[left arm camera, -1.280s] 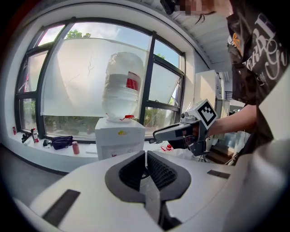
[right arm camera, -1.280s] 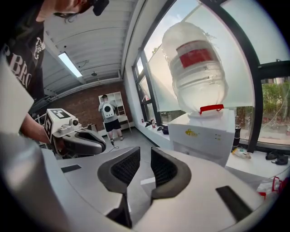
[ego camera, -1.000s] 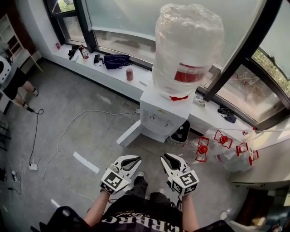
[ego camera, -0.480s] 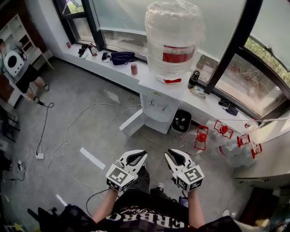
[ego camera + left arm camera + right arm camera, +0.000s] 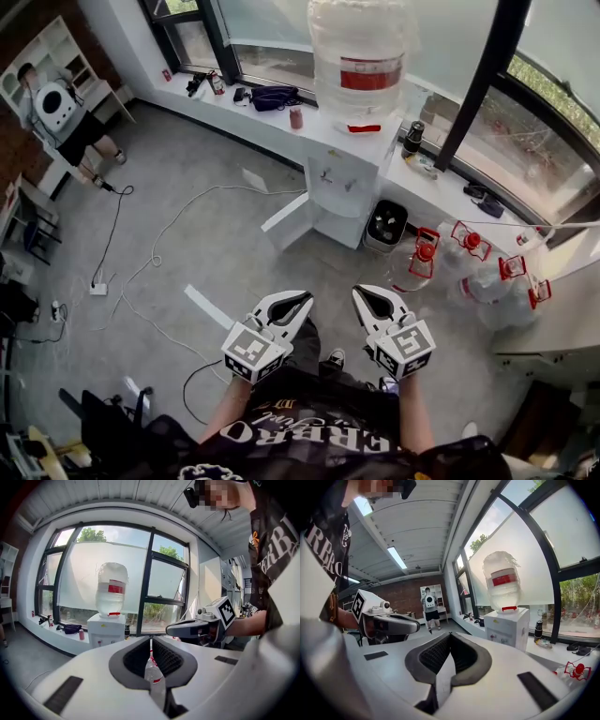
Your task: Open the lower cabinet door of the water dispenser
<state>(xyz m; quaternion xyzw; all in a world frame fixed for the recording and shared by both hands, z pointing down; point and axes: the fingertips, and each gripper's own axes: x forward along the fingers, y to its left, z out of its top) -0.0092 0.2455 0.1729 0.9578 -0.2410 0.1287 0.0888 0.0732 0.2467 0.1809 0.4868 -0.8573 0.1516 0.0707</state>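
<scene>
Two claws, left claw (image 5: 298, 305) and right claw (image 5: 366, 298); one water dispenser (image 5: 349, 183), one bottle (image 5: 361, 56) atop it, one black bin (image 5: 386, 225) beside it.

Water dispenser (image 5: 349, 183): white, upright on the floor (image 5: 187, 244) at its far edge, back against the window ledge (image 5: 281, 131). Large clear bottle (image 5: 361, 56) with a red label sat inverted on top. Lower cabinet door (image 5: 284, 214): white, open, swung out leftward over the floor.
</scene>
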